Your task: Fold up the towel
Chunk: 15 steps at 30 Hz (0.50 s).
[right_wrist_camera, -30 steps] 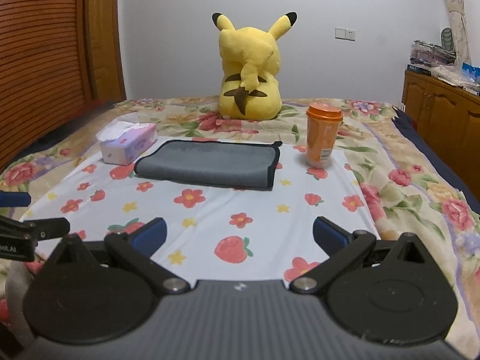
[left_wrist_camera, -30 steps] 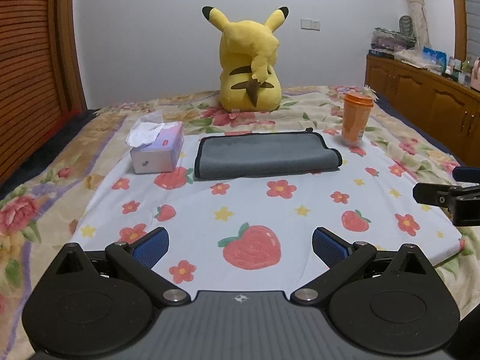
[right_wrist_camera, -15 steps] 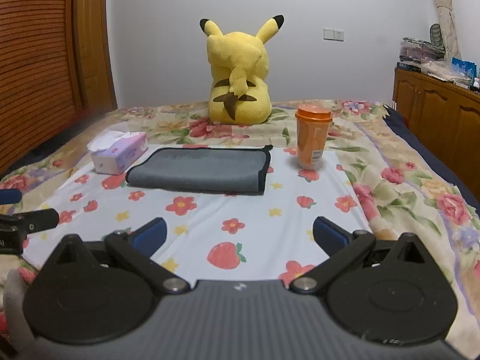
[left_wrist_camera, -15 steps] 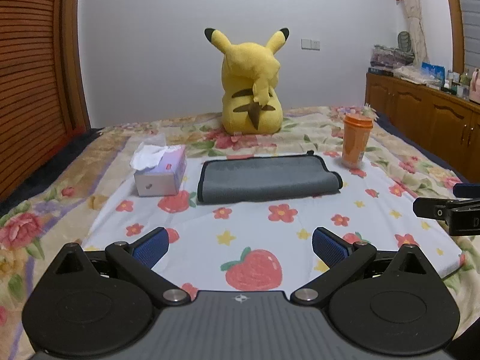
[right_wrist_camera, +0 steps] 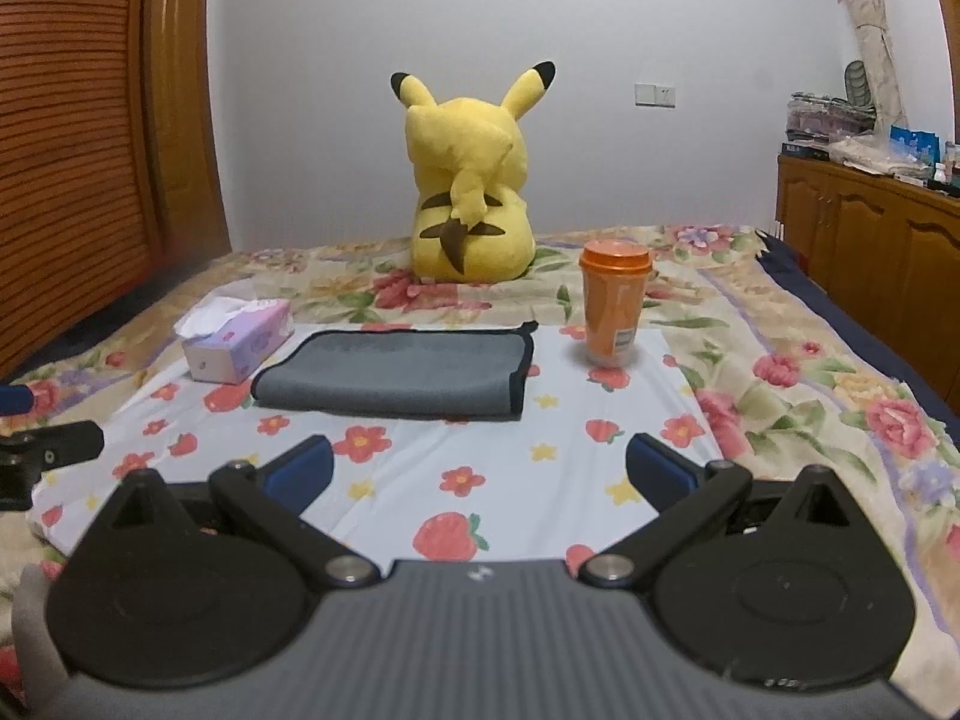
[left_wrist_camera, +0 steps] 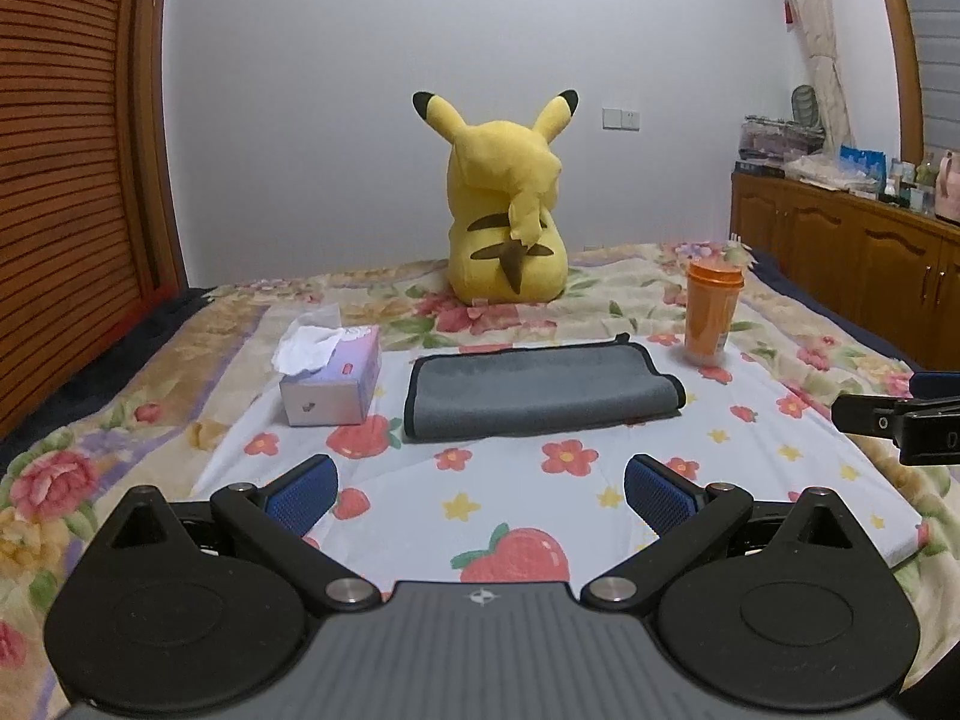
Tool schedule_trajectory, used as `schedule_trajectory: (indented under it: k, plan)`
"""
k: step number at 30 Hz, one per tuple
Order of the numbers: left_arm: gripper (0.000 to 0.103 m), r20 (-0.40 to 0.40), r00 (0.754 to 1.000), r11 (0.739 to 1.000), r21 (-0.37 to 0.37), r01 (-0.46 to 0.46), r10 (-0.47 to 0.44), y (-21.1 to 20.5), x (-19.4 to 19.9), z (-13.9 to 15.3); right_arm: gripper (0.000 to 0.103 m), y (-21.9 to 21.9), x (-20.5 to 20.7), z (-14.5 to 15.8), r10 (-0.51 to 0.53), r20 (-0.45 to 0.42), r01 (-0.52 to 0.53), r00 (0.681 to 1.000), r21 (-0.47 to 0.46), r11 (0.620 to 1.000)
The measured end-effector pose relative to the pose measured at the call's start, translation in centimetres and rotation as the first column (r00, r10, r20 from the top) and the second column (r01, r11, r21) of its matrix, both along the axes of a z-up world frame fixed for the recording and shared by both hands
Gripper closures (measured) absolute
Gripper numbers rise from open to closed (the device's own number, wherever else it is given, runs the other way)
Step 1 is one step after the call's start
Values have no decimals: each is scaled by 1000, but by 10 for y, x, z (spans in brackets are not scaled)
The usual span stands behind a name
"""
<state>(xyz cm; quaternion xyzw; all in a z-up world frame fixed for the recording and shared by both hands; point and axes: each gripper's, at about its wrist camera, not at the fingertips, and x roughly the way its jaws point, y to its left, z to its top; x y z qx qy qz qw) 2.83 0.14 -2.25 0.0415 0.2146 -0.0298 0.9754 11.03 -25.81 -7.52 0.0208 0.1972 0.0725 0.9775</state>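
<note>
A grey towel with a black hem (left_wrist_camera: 540, 391) lies folded flat on a white flowered cloth (left_wrist_camera: 600, 480) on the bed; it also shows in the right wrist view (right_wrist_camera: 399, 373). My left gripper (left_wrist_camera: 480, 492) is open and empty, held well short of the towel. My right gripper (right_wrist_camera: 480, 474) is open and empty too, also short of it. Part of the right gripper (left_wrist_camera: 900, 420) shows at the right edge of the left wrist view, and part of the left gripper (right_wrist_camera: 42, 456) at the left edge of the right wrist view.
A tissue box (left_wrist_camera: 333, 375) stands left of the towel, an orange lidded cup (left_wrist_camera: 713, 312) to its right, a yellow plush toy (left_wrist_camera: 507, 210) behind. A wooden cabinet (left_wrist_camera: 852, 252) runs along the right, wooden slatted panels (left_wrist_camera: 66, 180) on the left.
Both grippers have tilted up and drawn slightly back, so the towel and the bed sit lower in both views. The towel has not moved. Both stay open.
</note>
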Motion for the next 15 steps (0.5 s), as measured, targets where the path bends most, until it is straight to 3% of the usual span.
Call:
schedule_trajectory:
  k: [15]
  plan:
    - [0, 54, 999, 1000, 20, -3, 2, -2, -2, 6, 0, 2, -9, 6, 7, 69, -6, 998, -21, 1000]
